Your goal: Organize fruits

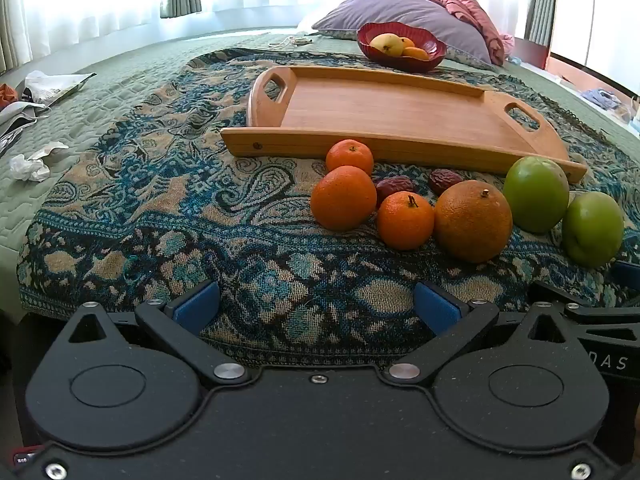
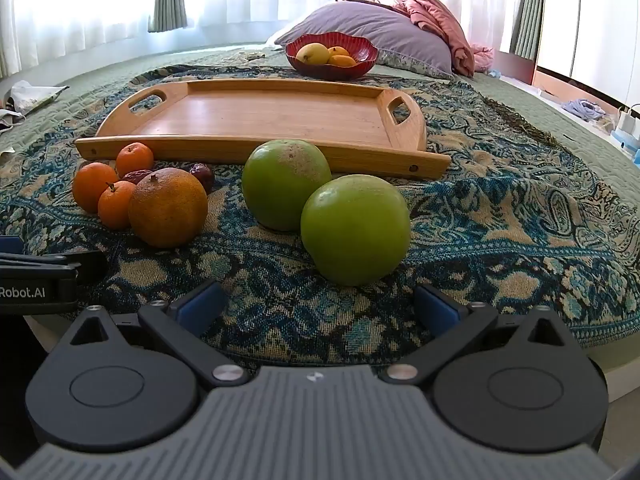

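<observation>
Fruit on patterned blanket (image 1: 248, 216), just before wooden tray (image 1: 384, 112): oranges (image 1: 343, 198), dates (image 1: 394, 187), green apples (image 2: 355, 229). More in red bowl (image 2: 366, 54) behind tray. Left gripper (image 1: 316, 306) and right gripper (image 2: 318, 307) spread wide, nothing between jaws, near apples.

Counts: 3 small tangerines (image 1: 405, 220), 1 large orange (image 1: 473, 221), 2 green apples (image 2: 355, 229), 2 dried dates (image 1: 394, 187) on the patterned blanket (image 1: 160, 208). 1 wooden tray (image 1: 384, 114). 1 red bowl (image 1: 401, 46) holding 3 yellow-orange fruits (image 1: 387, 44). 2 pillows (image 1: 404, 14). 2 grippers (image 1: 316, 306).
</observation>
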{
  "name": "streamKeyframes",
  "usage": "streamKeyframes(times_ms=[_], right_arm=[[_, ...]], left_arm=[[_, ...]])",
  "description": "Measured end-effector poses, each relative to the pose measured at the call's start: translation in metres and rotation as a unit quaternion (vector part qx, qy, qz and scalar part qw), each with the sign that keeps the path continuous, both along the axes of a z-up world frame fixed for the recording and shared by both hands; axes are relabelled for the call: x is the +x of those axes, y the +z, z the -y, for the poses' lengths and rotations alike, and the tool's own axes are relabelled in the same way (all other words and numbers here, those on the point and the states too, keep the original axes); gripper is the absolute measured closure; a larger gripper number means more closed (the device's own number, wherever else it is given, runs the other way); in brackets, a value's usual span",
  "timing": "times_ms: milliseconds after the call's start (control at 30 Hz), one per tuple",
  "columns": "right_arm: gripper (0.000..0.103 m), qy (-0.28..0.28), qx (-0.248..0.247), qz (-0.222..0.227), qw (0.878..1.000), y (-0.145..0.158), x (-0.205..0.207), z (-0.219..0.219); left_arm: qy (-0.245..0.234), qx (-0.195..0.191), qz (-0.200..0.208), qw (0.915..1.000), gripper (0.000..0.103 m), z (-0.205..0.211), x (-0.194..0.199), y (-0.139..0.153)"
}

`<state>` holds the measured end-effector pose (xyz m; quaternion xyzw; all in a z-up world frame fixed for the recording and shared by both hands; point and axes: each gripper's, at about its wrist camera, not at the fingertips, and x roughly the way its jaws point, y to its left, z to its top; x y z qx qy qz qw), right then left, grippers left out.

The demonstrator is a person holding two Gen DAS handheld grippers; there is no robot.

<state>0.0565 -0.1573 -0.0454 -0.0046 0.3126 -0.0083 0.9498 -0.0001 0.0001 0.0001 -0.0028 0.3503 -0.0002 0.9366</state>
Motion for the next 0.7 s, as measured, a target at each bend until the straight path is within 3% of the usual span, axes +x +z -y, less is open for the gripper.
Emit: streamKeyframes(times_ms=[700], right_arm=[[0.000, -0.001, -0.003, 0.002, 1.000, -0.0002, -0.0024, -0.0004]], left_arm=[[0.000, 0.000, -0.005, 1.0000, 0.000, 0.0001, 0.0005, 0.0000]])
